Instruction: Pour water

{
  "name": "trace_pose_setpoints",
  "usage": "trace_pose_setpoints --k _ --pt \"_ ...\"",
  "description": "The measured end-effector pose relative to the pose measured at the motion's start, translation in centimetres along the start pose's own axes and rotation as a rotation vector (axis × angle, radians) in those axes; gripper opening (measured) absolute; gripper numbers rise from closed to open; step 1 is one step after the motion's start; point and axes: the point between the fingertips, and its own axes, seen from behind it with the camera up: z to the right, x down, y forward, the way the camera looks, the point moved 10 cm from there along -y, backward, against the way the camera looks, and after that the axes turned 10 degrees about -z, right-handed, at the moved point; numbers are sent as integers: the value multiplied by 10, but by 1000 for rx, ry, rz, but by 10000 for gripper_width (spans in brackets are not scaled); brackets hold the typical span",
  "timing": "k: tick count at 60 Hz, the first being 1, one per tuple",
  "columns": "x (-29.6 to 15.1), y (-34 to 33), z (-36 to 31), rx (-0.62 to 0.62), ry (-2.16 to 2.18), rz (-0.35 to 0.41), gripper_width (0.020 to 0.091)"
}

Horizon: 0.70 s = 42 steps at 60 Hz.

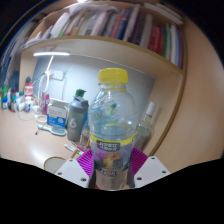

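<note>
One clear bottle (112,130) standing upright between the gripper (112,165) fingers, yellow cap at 12 o'clock.

Item count: one bottle in the grip; two purple pads, one (87,160) pressing at the bottle's 9 o'clock side, the other (137,160) at its 3 o'clock side, so the gripper is clamping on the bottle. Bottle: transparent plastic, ribbed upper body, label band with yellow, white and purple print wrapping the lower half; its water level cannot be told. Surface: a light wooden desk (30,135) is lying beyond, at 9 o'clock, carrying several small containers (66,115), number unclear. Room: one shelf (100,48) is running overhead at 12 o'clock, holding a row of books (110,22), too many and too blurred to count.
</note>
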Motion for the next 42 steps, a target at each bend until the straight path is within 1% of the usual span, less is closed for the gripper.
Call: trace_pose_setpoints --k 1,2,3,5,9,10,11,18,19,20,21,22,26,31,34,42 --pt "5 1 1 -5 29 4 449" --pt "18 4 -2 -12 84 33 450" --pt "17 4 2 -19 86 23 450" --pt "24 10 5 -32 137 30 450" --pt "45 21 4 -79 233 -9 452" --pt "58 22 1 -88 260 -4 455" --pt "59 25 3 -97 272 -9 455" --pt "84 39 11 -103 299 -38 469" --pt "95 42 7 -99 314 -33 483" --pt "100 44 8 -101 321 -43 520" --pt "103 42 9 -107 329 -51 514" --pt "101 44 9 -108 343 -5 510" --pt "106 40 8 -122 317 29 509" --pt "107 36 4 -100 258 86 510" --pt "109 38 4 -91 279 68 511" --pt "108 39 4 -89 296 61 510"
